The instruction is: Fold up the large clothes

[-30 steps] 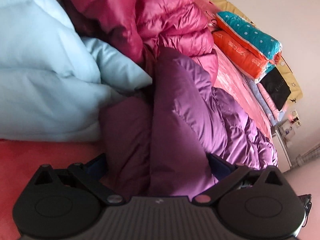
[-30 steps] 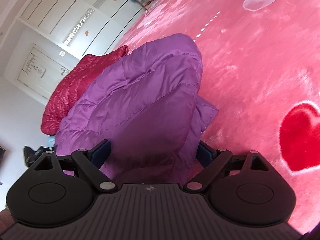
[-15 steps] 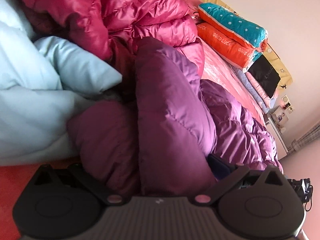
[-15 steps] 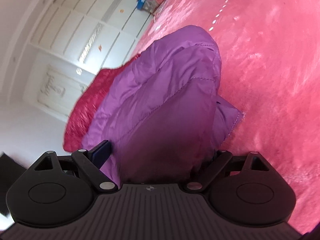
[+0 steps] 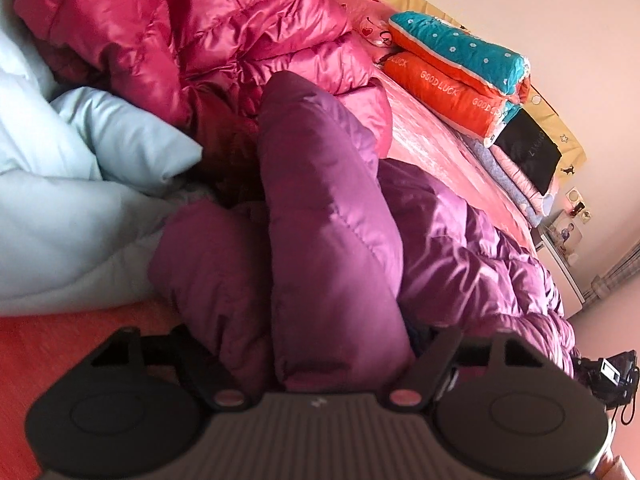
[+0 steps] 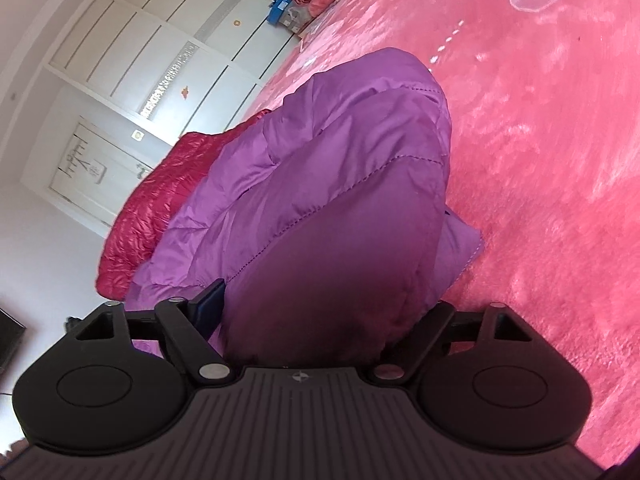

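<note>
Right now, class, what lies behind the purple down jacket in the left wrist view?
Behind the purple down jacket lie a shiny pink down jacket and a pale blue duvet. What sits beneath the purple jacket is covered.

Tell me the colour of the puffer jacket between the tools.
Purple puffer jacket, quilted; clearest in the right wrist view.

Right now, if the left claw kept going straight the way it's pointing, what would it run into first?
The purple puffer jacket. A thick fold of it already sits between the left claw's closing jaws, so going on only pushes deeper into it. Past that fold, probably the pink puffer jacket, though depth is unclear.
</note>
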The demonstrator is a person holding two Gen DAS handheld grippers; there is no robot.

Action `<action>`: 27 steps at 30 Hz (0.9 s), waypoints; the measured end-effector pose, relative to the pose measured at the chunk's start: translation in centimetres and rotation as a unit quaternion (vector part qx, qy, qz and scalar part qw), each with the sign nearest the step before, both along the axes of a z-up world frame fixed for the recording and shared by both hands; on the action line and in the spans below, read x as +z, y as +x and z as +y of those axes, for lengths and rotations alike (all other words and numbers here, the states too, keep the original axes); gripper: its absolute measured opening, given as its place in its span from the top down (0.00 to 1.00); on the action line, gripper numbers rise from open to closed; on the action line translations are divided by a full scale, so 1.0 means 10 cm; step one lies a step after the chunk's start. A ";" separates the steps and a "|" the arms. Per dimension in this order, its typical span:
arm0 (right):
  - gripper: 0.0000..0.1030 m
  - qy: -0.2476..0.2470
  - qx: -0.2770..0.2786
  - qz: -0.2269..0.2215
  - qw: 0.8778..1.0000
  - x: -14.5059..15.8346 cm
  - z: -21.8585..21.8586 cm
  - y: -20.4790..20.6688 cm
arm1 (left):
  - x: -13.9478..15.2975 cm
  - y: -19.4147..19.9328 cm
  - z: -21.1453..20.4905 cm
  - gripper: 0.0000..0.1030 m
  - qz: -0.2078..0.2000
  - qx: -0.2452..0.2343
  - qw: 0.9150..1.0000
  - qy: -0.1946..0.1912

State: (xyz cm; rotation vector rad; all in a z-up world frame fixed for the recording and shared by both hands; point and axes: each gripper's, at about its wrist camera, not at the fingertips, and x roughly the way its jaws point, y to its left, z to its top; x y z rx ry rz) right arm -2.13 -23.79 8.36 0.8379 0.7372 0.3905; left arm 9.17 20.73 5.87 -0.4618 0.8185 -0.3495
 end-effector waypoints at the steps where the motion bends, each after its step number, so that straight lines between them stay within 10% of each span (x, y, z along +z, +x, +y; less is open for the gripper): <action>1: 0.06 -0.008 -0.002 0.000 1.000 0.00 0.01 0.01 | 0.00 -0.01 0.00 0.35 -0.001 0.002 1.000 0.000; 27: 0.46 -0.236 -0.109 -0.016 0.965 0.45 0.51 -0.55 | 0.54 -0.60 -0.60 0.65 -0.056 0.019 0.995 0.078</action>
